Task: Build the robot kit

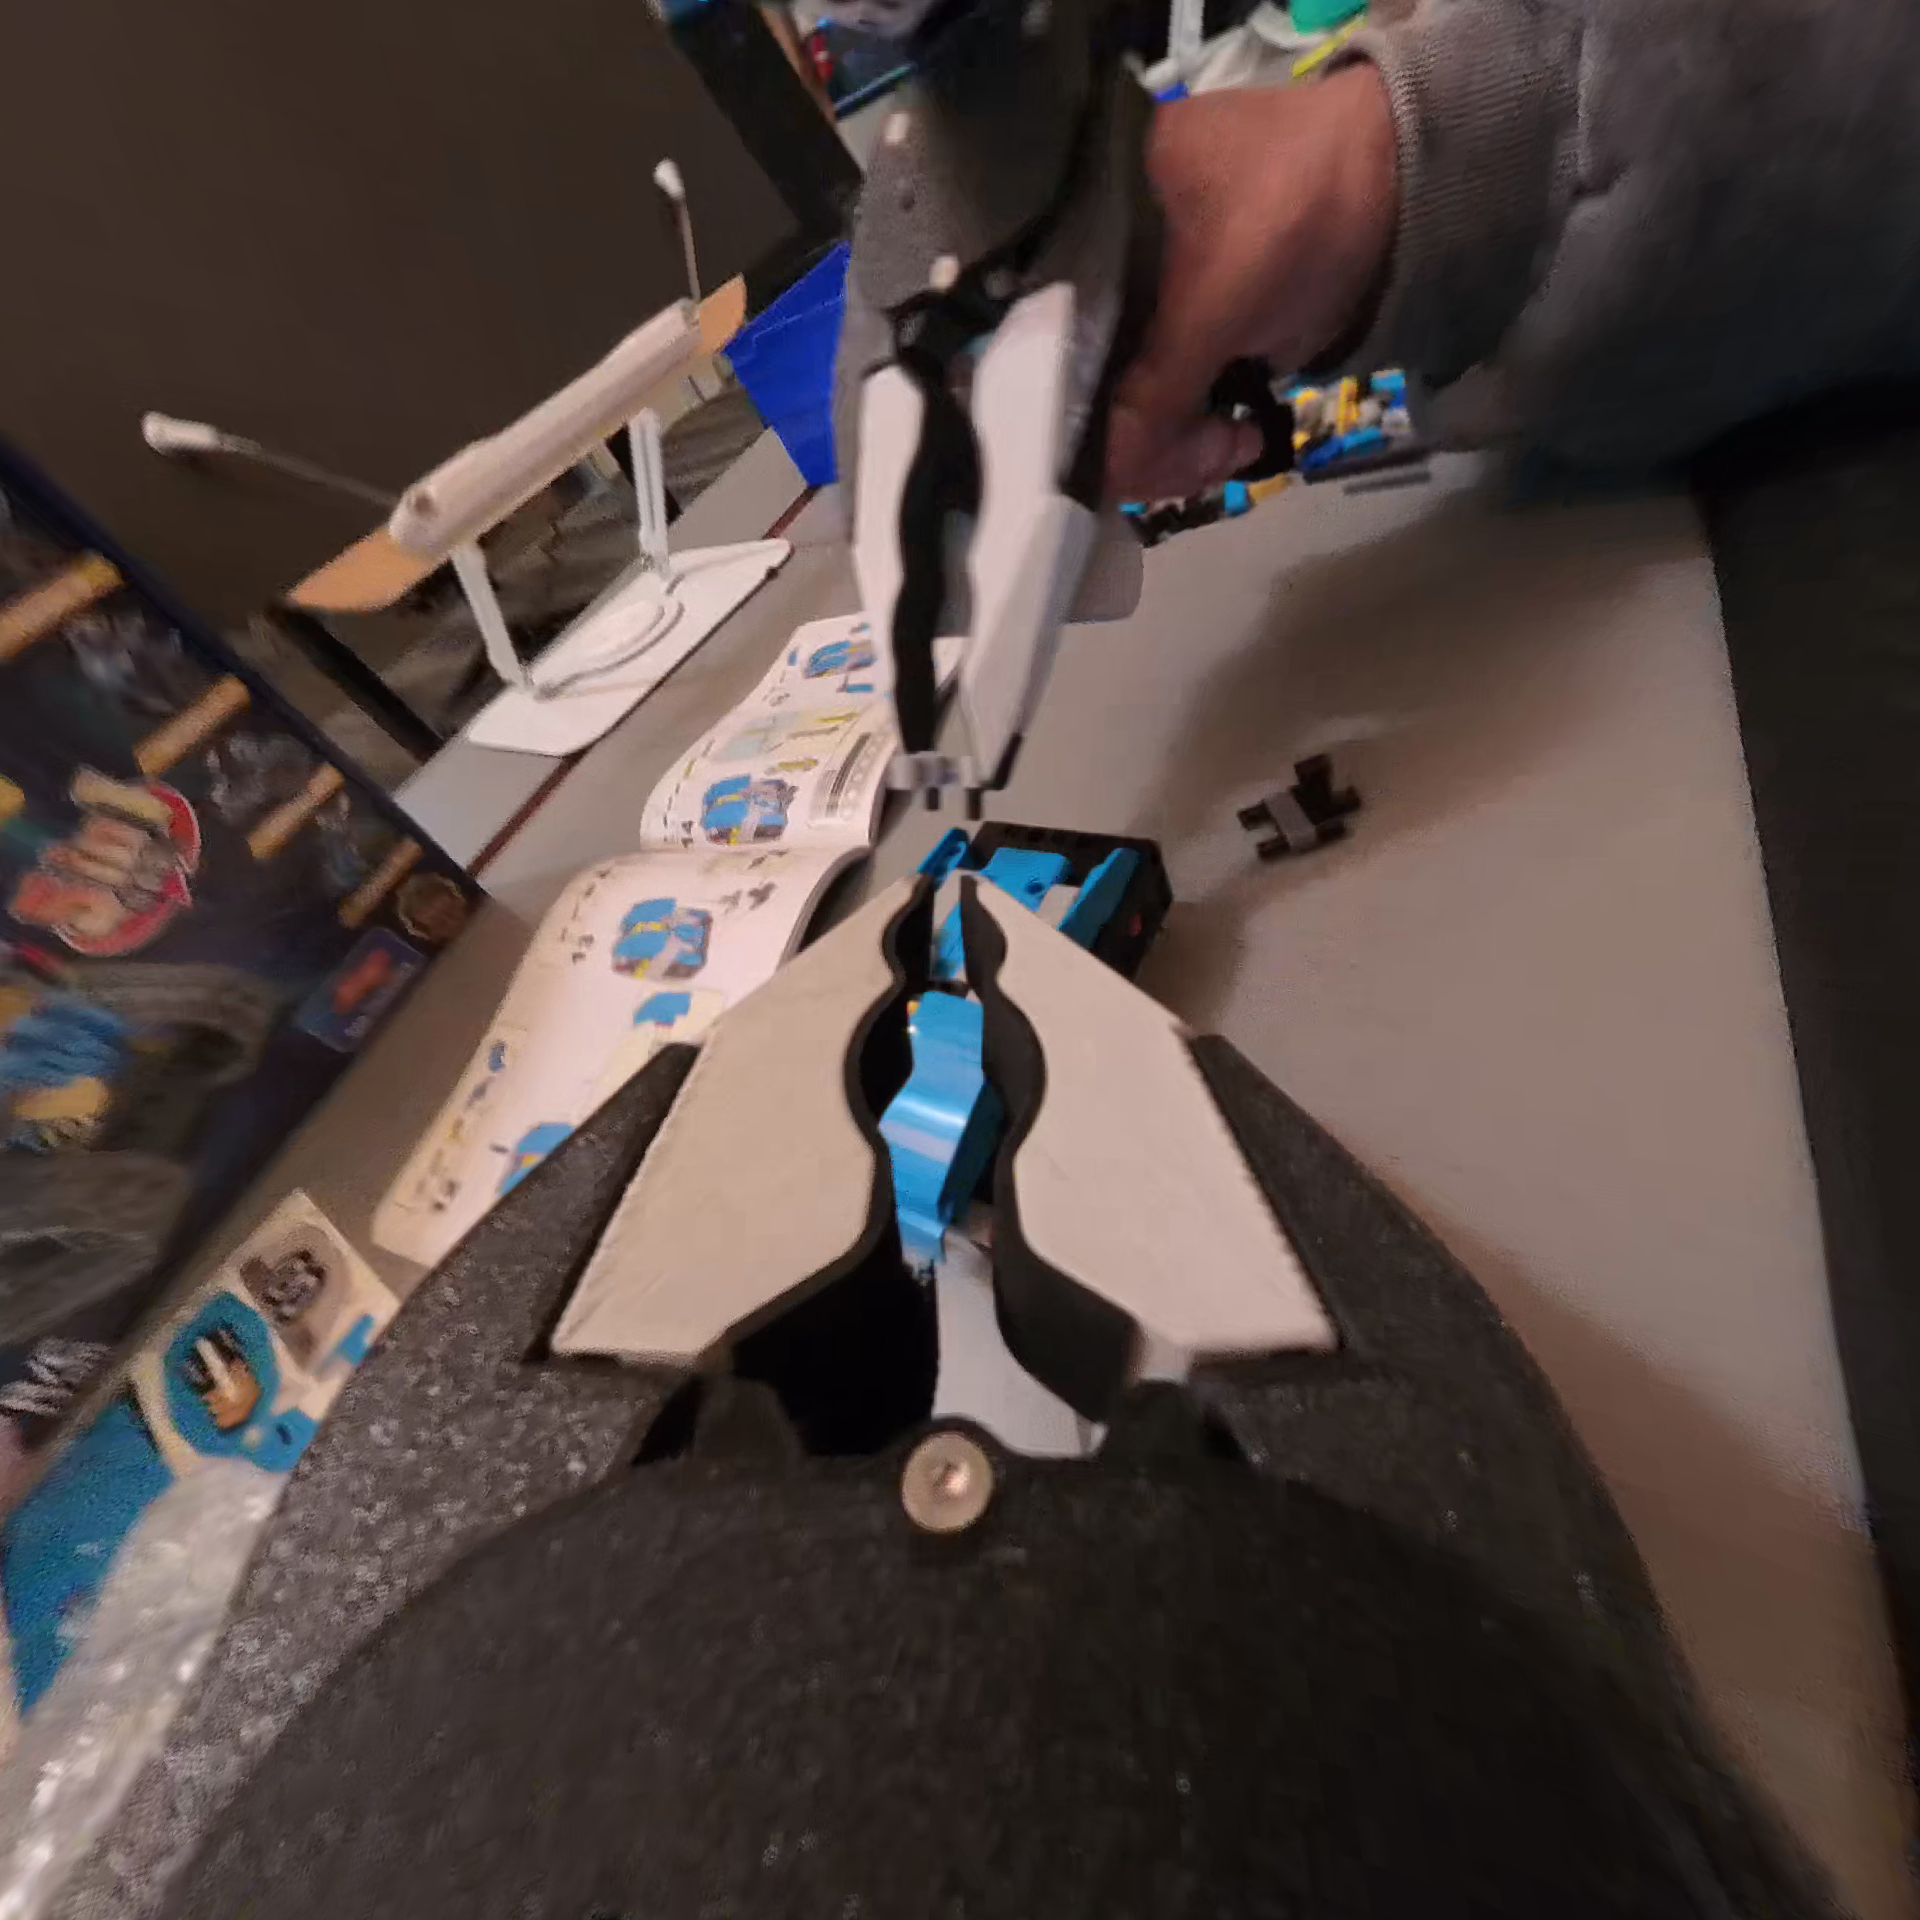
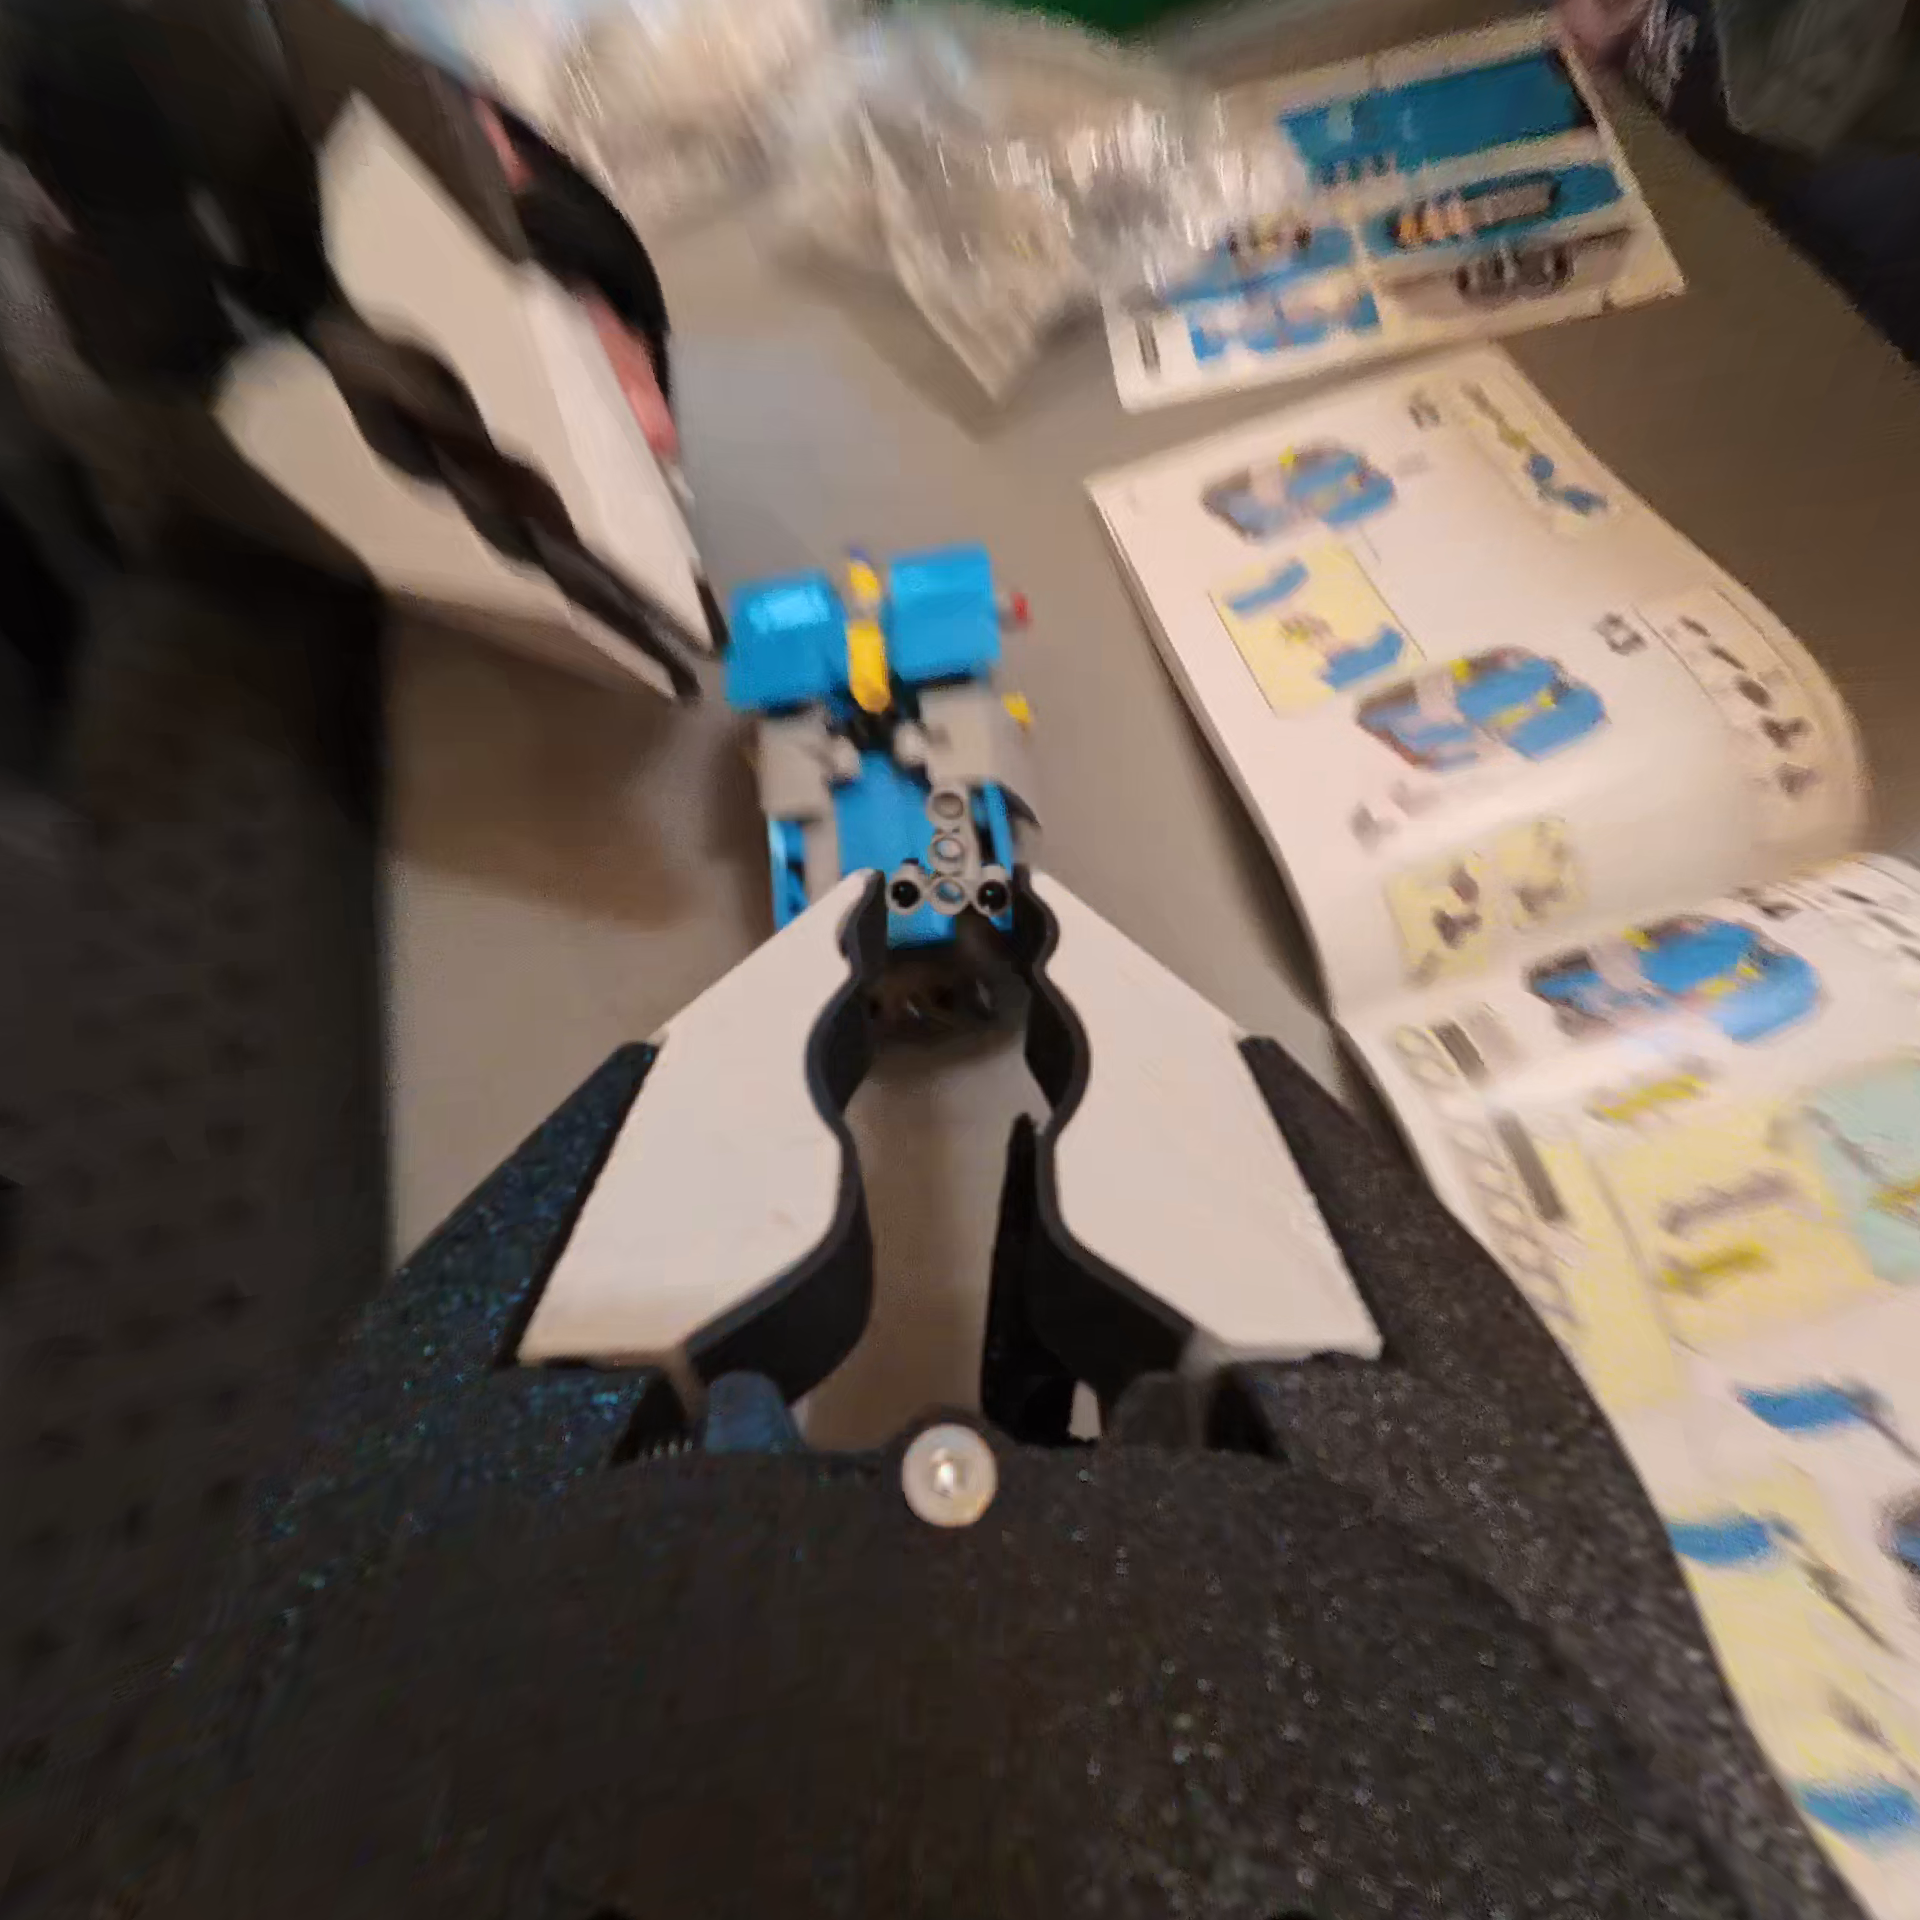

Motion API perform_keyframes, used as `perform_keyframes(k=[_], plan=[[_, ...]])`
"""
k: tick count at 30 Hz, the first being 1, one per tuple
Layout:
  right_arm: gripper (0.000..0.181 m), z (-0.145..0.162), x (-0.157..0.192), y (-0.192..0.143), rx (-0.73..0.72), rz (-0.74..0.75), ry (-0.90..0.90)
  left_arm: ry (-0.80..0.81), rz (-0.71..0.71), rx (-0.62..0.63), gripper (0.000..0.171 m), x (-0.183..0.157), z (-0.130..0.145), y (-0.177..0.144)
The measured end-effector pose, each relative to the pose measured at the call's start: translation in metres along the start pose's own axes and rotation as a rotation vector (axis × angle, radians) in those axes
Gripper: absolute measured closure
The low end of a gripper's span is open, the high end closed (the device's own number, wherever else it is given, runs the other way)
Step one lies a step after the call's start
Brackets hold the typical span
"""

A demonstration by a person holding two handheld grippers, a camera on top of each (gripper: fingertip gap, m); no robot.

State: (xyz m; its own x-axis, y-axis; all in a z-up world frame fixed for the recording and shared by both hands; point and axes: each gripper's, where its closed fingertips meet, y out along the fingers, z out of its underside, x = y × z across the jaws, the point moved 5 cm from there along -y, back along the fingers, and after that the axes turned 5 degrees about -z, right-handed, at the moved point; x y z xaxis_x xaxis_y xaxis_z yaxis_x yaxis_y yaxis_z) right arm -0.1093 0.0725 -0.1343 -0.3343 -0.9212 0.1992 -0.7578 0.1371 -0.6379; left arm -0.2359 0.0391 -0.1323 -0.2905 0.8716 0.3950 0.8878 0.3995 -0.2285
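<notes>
The left tool (image 1: 940, 894) is gripping a blue brick model (image 1: 940, 1101) between its two white fingers (image 1: 769, 1122); the model's black and blue front end is sticking out past the fingertips, over the grey surface (image 1: 1455, 935). The right tool (image 2: 945, 888) is closing on a small grey beam piece (image 2: 945, 878) with round holes and black pins, and it is holding this piece just above the model (image 2: 862, 665), which in the right wrist view is showing blue blocks, yellow parts and grey plates. In the left wrist view the right tool (image 1: 951, 774) is pointing down with the grey piece (image 1: 930, 771) at its tips, just above the model's front.

An open instruction booklet (image 1: 665, 935) with glossy printed pages is lying beside the model; its print is too blurred for reading. A small black and grey part (image 1: 1299, 805) is lying apart on the surface. A white stand (image 1: 623, 582), a dark printed box (image 1: 156, 883) and a crinkled clear plastic bag (image 2: 935, 177) are standing around.
</notes>
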Motion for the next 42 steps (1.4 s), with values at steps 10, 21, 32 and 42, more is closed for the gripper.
perform_keyframes(k=[10, 21, 32, 42], plan=[[0.158, 0.002, 0.006, 0.016, 0.215, -0.062, -0.075, -0.196, 0.192, 0.067, 0.117, 0.013, 0.026, -0.011], [0.158, -0.009, 0.013, 0.022, 0.412, -0.007, -0.086, -0.188, 0.227, 0.182, 0.084, 0.036, 0.041, 0.008], [0.158, -0.01, 0.016, 0.023, 0.443, 0.024, 0.068, -0.149, 0.264, 0.262, 0.079, 0.025, 0.051, 0.026], [0.158, -0.014, 0.023, 0.026, 0.569, 0.126, -0.003, -0.159, 0.219, 0.275, 0.08, 0.02, 0.051, 0.024]])
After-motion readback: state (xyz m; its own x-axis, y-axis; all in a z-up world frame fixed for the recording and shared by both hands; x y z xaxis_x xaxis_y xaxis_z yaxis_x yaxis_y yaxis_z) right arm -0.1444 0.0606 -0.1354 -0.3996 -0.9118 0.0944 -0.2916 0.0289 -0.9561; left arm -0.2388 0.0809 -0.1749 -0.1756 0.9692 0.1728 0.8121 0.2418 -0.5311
